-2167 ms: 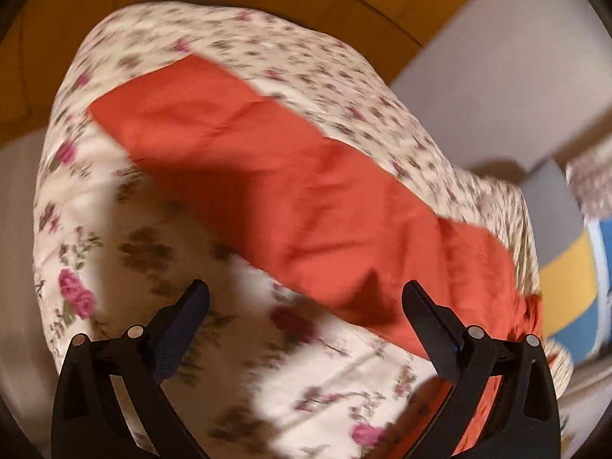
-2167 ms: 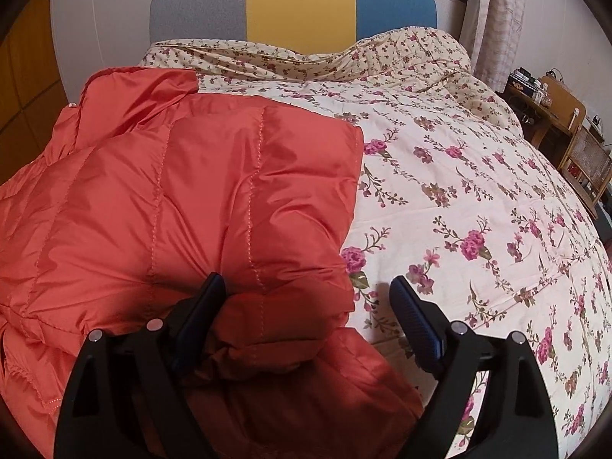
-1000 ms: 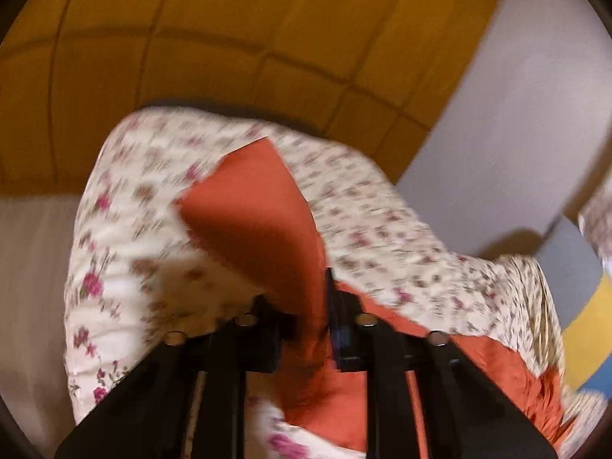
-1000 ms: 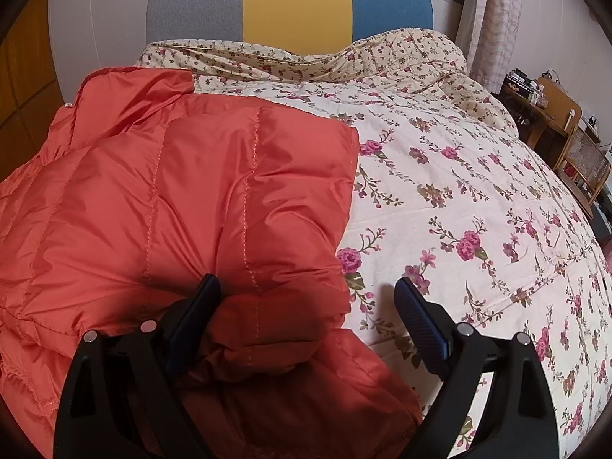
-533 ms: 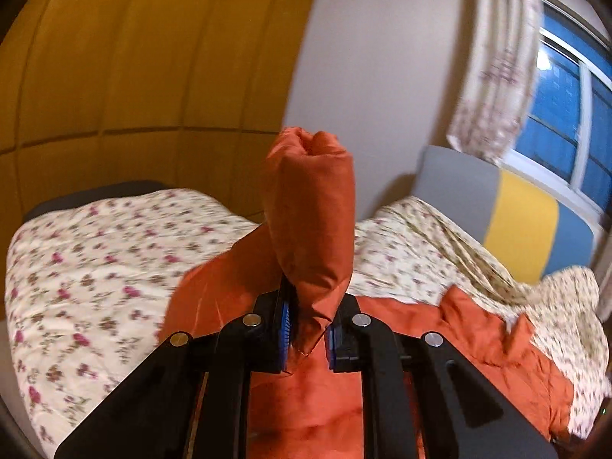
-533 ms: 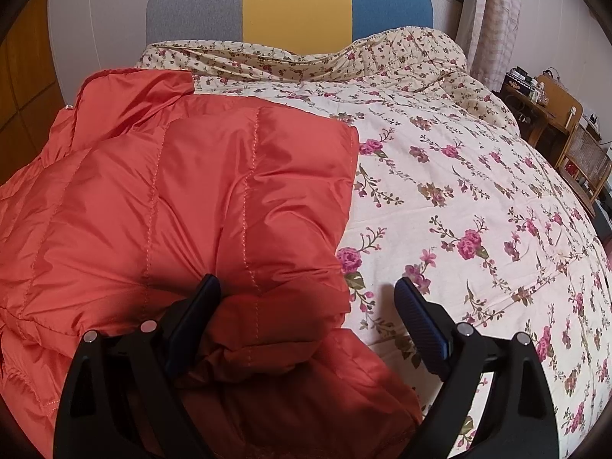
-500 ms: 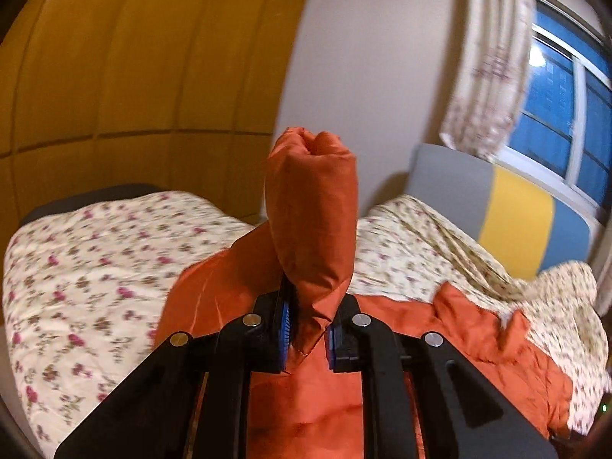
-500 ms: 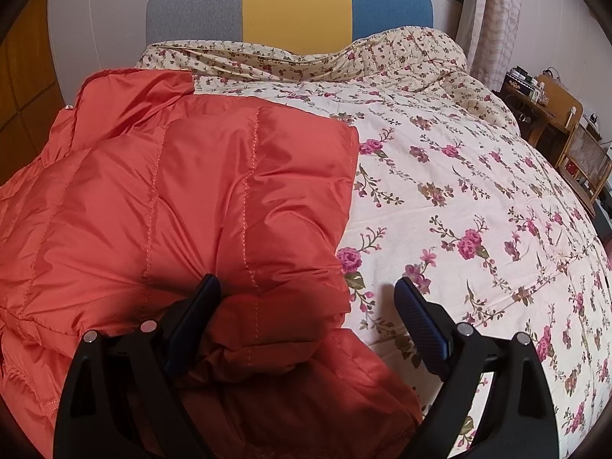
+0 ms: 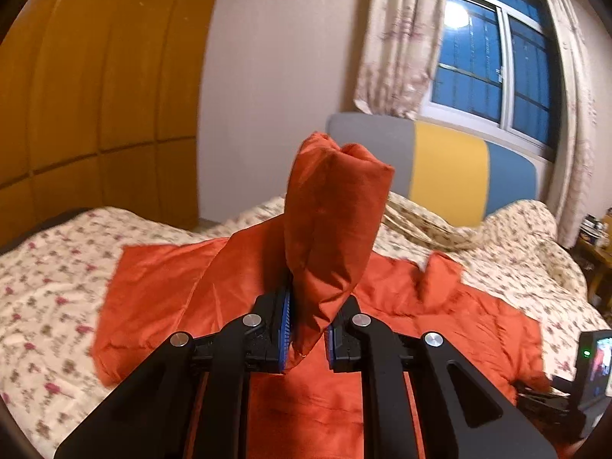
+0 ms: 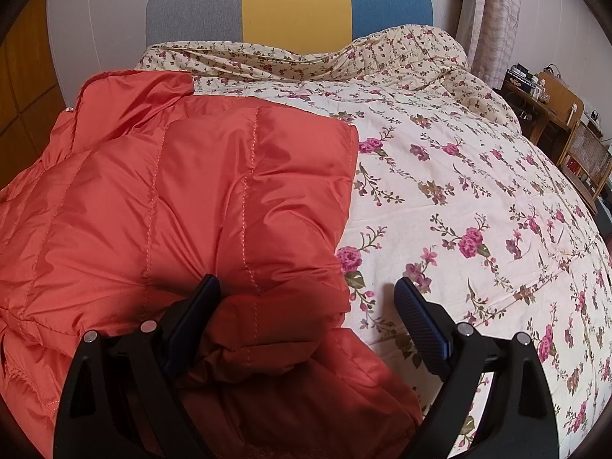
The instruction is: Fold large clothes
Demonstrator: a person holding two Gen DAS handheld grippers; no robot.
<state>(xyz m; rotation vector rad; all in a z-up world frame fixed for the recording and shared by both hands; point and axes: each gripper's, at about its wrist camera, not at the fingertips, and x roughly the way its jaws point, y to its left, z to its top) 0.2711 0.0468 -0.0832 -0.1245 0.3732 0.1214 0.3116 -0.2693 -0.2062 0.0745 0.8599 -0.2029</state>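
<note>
Orange puffer jacket (image 10: 199, 199) lying on floral bedspread (image 10: 478, 191), left half of bed, collar toward headboard (image 10: 290, 4). One side panel already lying folded over body, straight edge facing bare bedspread. Left gripper (image 9: 306, 334) clamping sleeve end (image 9: 332, 225), jaws closed on fabric, holding it raised above jacket. Right gripper (image 10: 306, 306) hovering over hem, jaws wide open, holding nothing. Judgement: fold partway; sleeve needing laying across, then lengthwise fold remaining.

Right of the orange jacket (image 10: 214, 199) the floral bedspread (image 10: 478, 191) lies bare, open to a passing gripper. The headboard (image 10: 294, 4) closes the far end; a wooden chair (image 10: 589, 157) and cluttered desk (image 10: 535, 88) crowd the right side.
</note>
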